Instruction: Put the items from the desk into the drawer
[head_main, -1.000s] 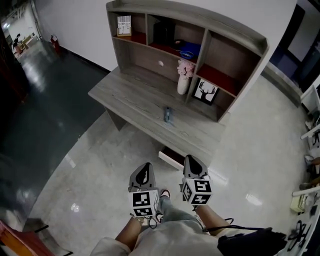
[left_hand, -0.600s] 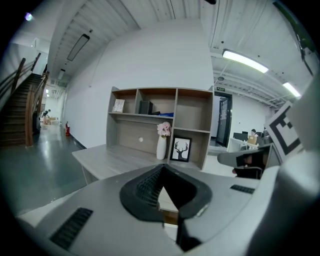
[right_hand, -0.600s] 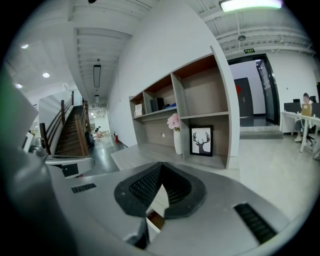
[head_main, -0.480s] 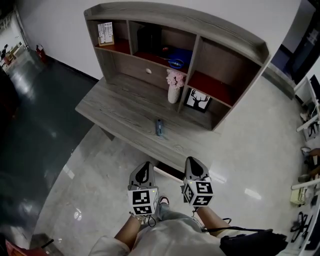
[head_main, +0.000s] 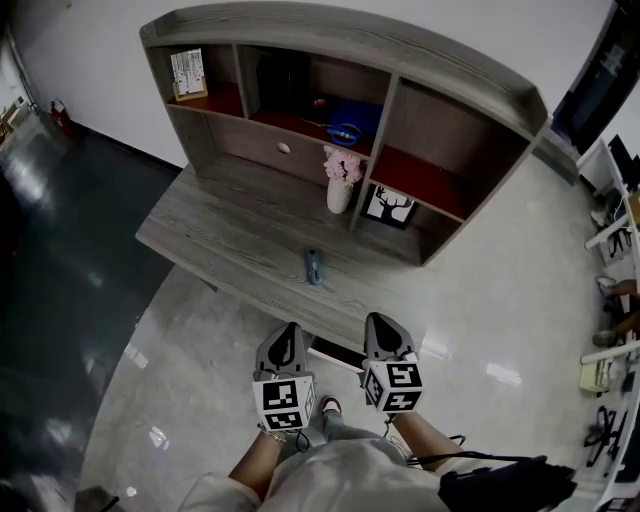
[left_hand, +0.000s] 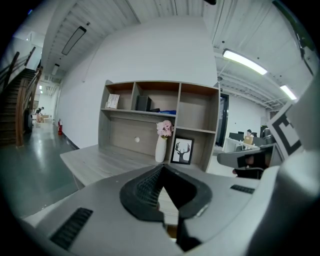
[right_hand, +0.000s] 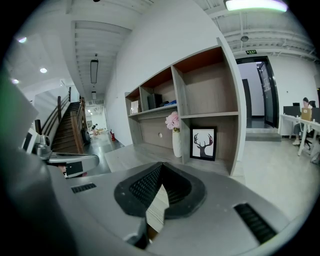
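Observation:
A small blue-grey item lies alone on the grey wooden desk, near its front edge. Under that edge a drawer stands slightly pulled out, showing between my two grippers. My left gripper and right gripper hover side by side in front of the desk, short of the item. Both are shut with nothing between the jaws, whose tips meet in the left gripper view and in the right gripper view. The item does not show in either gripper view.
A hutch with open shelves stands on the desk's back. A white vase of pink flowers and a framed deer picture sit at its base. A small knobbed drawer is in the hutch. Glossy floor surrounds the desk.
The desk has come nearer and shifted left in the head view. The grippers keep their place, side by side and shut. The item has not moved on the desk.

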